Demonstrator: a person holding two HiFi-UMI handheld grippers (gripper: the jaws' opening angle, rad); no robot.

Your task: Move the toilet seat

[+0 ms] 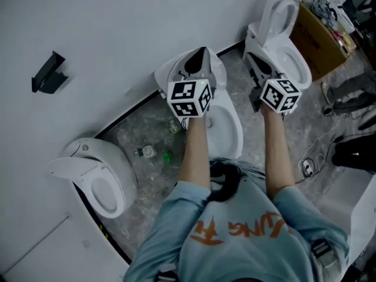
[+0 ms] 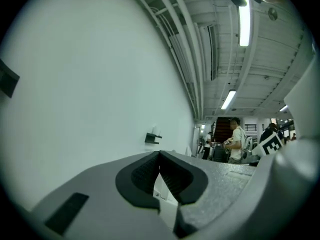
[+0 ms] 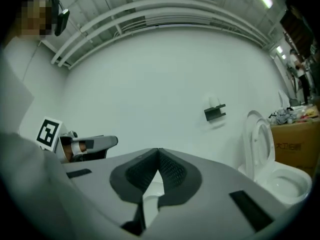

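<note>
The middle toilet (image 1: 225,127) stands right below me, its white bowl and seat showing between my forearms; its rear part (image 1: 170,69) is partly hidden by my left gripper (image 1: 200,54). That gripper is held level above the toilet, toward the white wall, its jaws shut with nothing between them (image 2: 159,154). My right gripper (image 1: 254,69) hangs level between the middle toilet and the right toilet (image 1: 282,46), also shut and empty (image 3: 158,150). The right gripper view catches my left gripper (image 3: 85,144) at its left.
A third toilet (image 1: 100,178) stands at the lower left, and the right toilet's seat (image 3: 257,139) is raised. A black bracket (image 1: 48,74) is on the wall. A cardboard box (image 1: 317,40), a small bottle (image 1: 145,151) and cables (image 1: 305,168) lie around. People (image 2: 235,139) stand far off.
</note>
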